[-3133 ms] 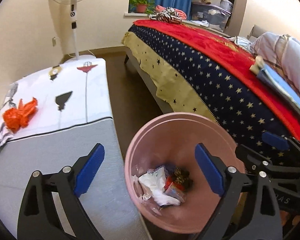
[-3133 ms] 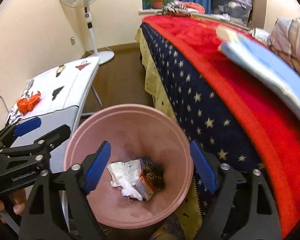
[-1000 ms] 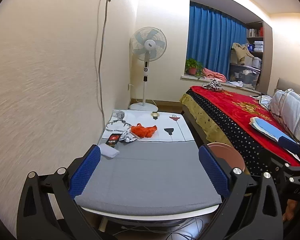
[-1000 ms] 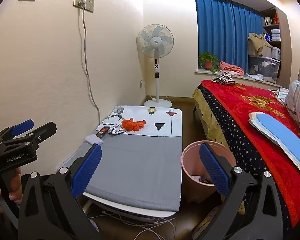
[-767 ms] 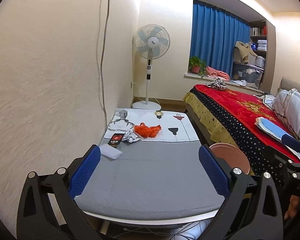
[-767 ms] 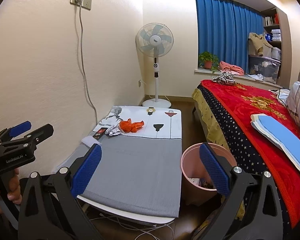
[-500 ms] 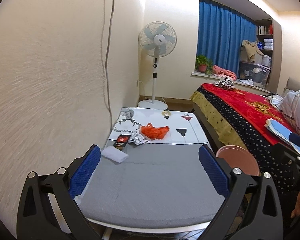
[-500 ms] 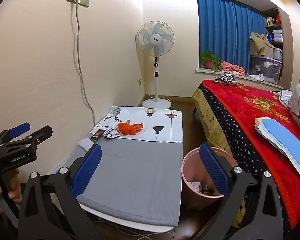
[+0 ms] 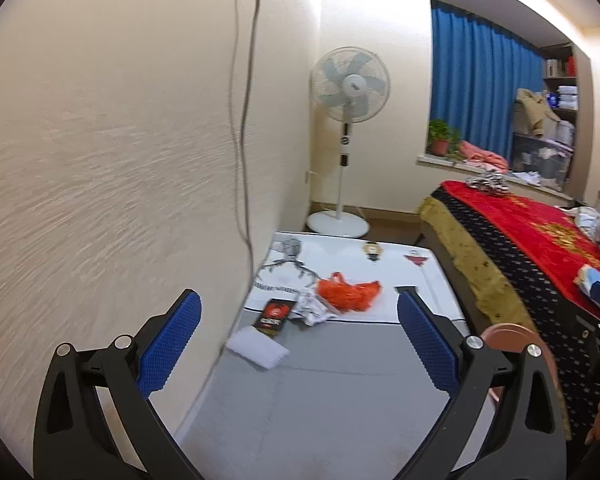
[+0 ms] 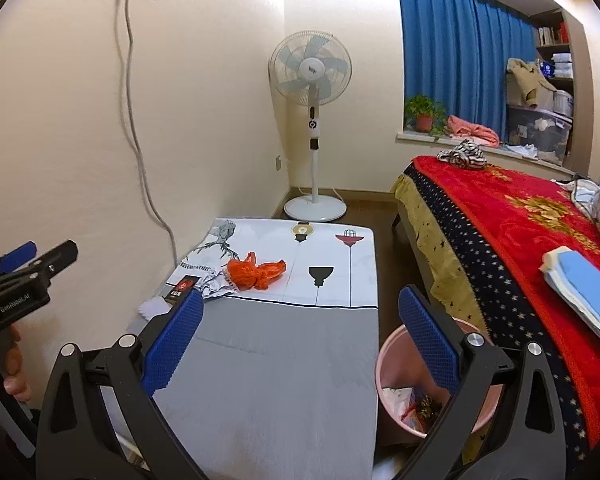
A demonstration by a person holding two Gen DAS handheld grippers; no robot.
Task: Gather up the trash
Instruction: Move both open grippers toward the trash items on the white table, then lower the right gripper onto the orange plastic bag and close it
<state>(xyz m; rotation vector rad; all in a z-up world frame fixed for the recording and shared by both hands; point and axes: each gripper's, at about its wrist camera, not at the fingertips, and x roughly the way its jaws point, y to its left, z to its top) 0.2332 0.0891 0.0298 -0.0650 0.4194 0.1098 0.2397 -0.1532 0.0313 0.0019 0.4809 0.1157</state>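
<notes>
Both grippers are wide open and carry nothing. The left gripper point(image 9: 298, 338) hangs over the near grey end of the low table point(image 9: 340, 400); the right gripper point(image 10: 300, 330) is over the same table, further toward the bed side.

Remaining trash sits in a cluster on the table ahead. From the left gripper, the white tissue wad point(image 9: 258, 349) is nearest, just inside the left pad at about 11 o'clock, its long axis running from upper left to lower right. Beyond it at 12 o'clock lies the black snack packet point(image 9: 273, 316) with a red round logo, long axis pointing roughly away from the camera. A crumpled white wrapper point(image 9: 313, 309) touches the packet's right side, and the orange plastic bag point(image 9: 347, 294) lies just past that at 1 o'clock, stretched left to right.

From the right gripper the whole cluster is at 10 to 11 o'clock, further off; the left gripper looks nearer, so it is the likely picker. The pink trash bin point(image 10: 396, 364) stands on the floor at the table's right edge, 4 o'clock in the right view, and already holds scraps.

Writing: "GenRobot.AI" on the left gripper's body, seen from the right wrist. The packet's print and the tablecloth lettering are too blurred to read.
</notes>
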